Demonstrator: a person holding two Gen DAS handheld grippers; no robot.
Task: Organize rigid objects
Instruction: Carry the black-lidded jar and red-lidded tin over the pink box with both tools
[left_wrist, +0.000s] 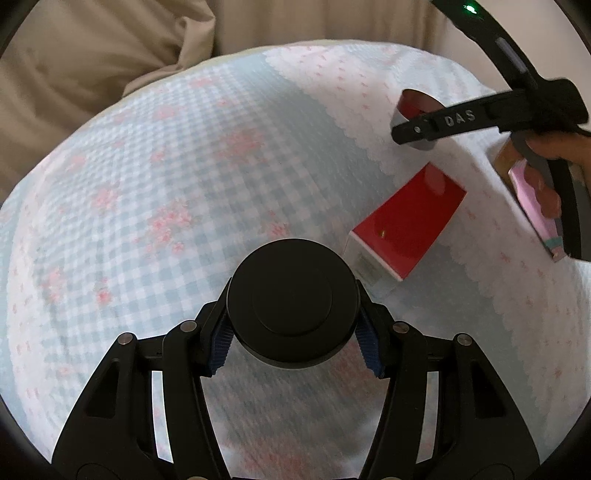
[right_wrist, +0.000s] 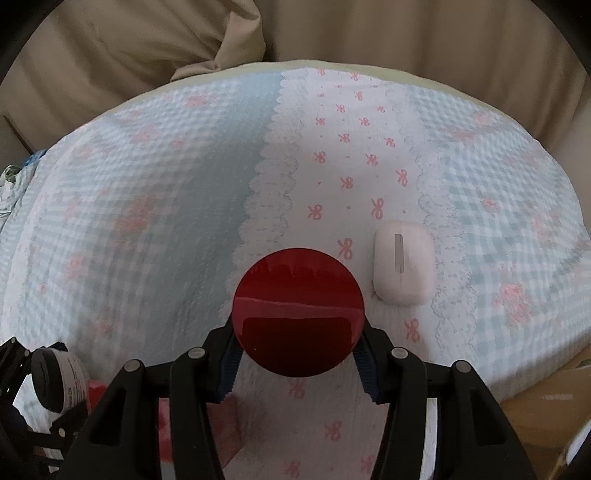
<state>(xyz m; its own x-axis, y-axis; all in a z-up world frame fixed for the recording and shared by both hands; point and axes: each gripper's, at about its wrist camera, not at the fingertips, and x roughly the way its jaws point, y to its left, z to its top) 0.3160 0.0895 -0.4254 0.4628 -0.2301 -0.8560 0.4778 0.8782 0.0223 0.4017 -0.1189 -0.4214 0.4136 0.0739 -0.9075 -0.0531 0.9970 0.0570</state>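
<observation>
Left hand-held gripper (left_wrist: 293, 339) grips a black round jar (left_wrist: 293, 302); right hand-held gripper (right_wrist: 299, 363) grips a red round jar (right_wrist: 299, 312). At two o'clock from the red jar, a white case (right_wrist: 402, 266) lies on the checked cloth (right_wrist: 147, 221).

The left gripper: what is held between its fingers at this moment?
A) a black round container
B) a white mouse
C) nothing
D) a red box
A: in the left wrist view the left gripper has its fingers pressed on both sides of the black round container.
</observation>
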